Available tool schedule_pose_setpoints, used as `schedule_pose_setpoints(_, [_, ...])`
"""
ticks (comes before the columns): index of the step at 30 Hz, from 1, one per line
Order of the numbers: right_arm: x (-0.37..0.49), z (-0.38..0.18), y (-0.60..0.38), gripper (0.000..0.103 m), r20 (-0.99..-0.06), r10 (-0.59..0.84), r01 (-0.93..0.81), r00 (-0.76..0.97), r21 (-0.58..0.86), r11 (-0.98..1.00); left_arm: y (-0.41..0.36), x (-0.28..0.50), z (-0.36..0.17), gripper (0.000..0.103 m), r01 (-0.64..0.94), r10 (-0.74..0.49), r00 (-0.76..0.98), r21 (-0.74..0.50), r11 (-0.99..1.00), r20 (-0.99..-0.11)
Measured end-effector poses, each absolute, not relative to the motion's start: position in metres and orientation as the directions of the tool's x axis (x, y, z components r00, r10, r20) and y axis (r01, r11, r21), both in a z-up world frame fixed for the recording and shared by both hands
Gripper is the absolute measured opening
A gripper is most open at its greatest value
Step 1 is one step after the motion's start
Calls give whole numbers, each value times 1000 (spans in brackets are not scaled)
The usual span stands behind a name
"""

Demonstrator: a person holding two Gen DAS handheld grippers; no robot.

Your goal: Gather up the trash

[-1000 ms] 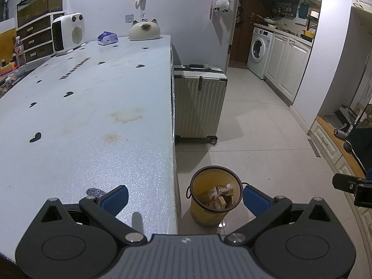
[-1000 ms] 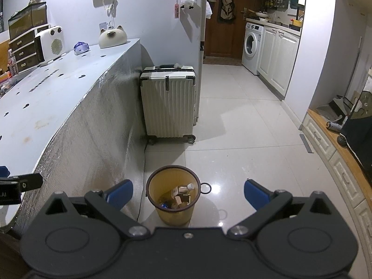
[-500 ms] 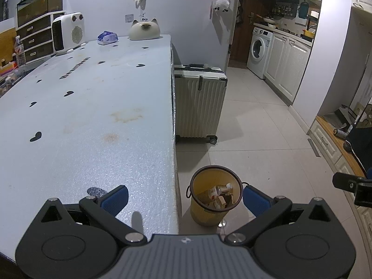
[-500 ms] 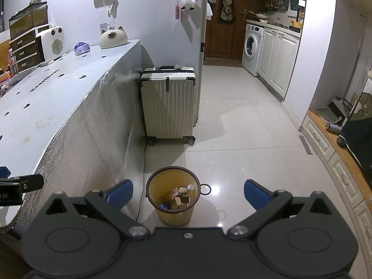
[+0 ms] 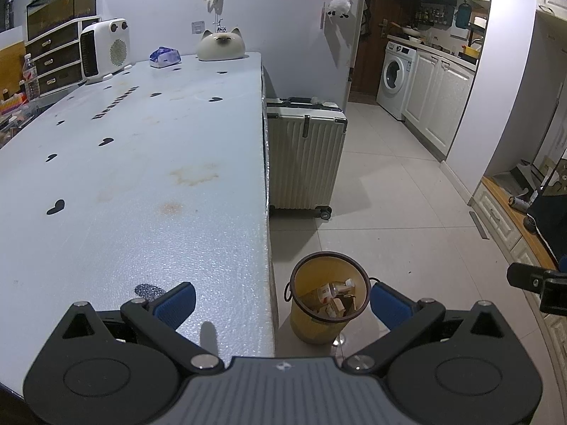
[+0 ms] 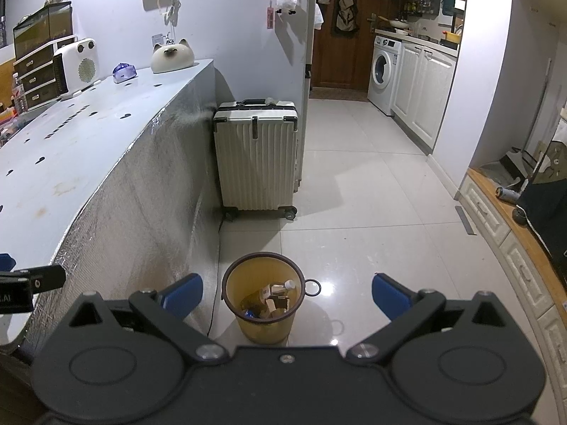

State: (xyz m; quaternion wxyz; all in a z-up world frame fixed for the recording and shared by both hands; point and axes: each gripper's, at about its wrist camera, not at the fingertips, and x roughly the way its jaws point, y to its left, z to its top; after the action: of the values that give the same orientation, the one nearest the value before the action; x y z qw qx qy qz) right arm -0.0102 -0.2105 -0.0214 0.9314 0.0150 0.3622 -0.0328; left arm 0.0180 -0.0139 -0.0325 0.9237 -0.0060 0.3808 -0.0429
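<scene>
A yellow trash bin [image 5: 327,297] stands on the tiled floor beside the table; it also shows in the right wrist view [image 6: 264,297]. It holds several pieces of trash, among them small boxes and a little bottle [image 6: 280,288]. My left gripper [image 5: 281,301] is open and empty, above the table's near right edge and the bin. My right gripper [image 6: 287,292] is open and empty, above the floor with the bin between its fingers in view. Each gripper's tip shows at the edge of the other's view.
A long white table [image 5: 141,163] with a foil-covered side [image 6: 141,191] runs along the left. On its far end sit a white heater [image 5: 104,49], a tissue pack [image 5: 164,57] and a cat-shaped object [image 5: 221,45]. A white suitcase [image 5: 304,156] stands behind the bin. Kitchen cabinets and a washing machine [image 5: 395,78] are at the back right.
</scene>
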Motion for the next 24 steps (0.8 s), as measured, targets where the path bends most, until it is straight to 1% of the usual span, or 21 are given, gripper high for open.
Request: schedule_pose_setpoints(24, [-11, -20, -208, 103, -673, -51, 73, 738, 4, 997, -17, 15, -30, 103, 68, -75, 713, -38, 997, -698])
